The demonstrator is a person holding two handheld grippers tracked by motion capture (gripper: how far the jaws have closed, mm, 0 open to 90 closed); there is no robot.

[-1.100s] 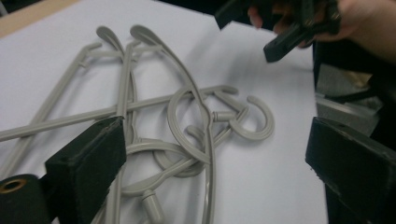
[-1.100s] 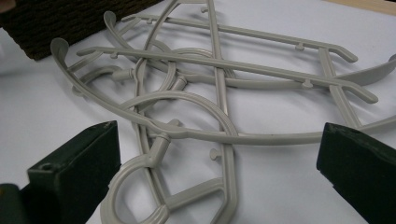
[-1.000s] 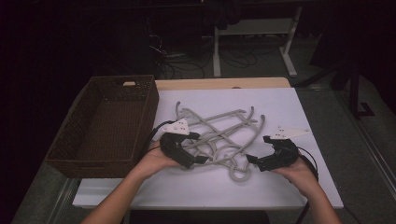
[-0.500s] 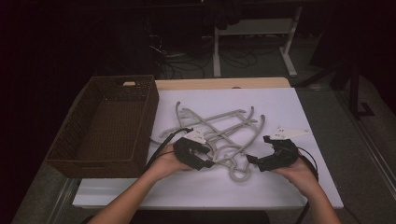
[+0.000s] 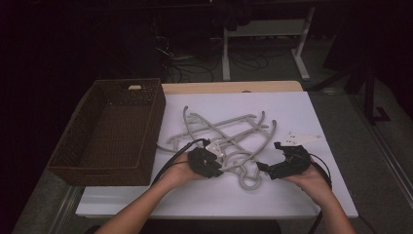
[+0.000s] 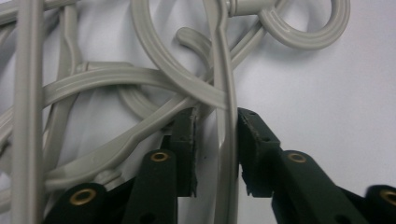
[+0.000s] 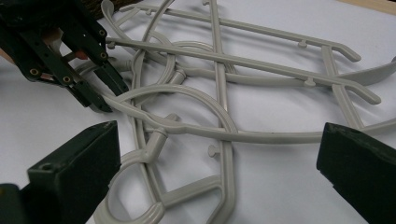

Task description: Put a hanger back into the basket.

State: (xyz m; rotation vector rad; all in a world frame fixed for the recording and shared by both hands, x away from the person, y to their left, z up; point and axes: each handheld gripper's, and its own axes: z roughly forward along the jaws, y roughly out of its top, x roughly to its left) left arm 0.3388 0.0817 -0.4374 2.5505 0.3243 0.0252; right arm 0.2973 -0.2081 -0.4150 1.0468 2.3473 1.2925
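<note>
Left gripper (image 6: 217, 154) fingers closing around a grey hanger (image 6: 226, 121) bar

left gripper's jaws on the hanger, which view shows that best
The left gripper view: the left gripper has just been closing around one grey hanger bar. The right gripper view shows it side-on; the high view hides the jaws under the hand.

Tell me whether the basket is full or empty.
Empty. In the high view the wicker basket shows only its bare woven floor, while the grey hangers all lie tangled on the white table beside it.
</note>
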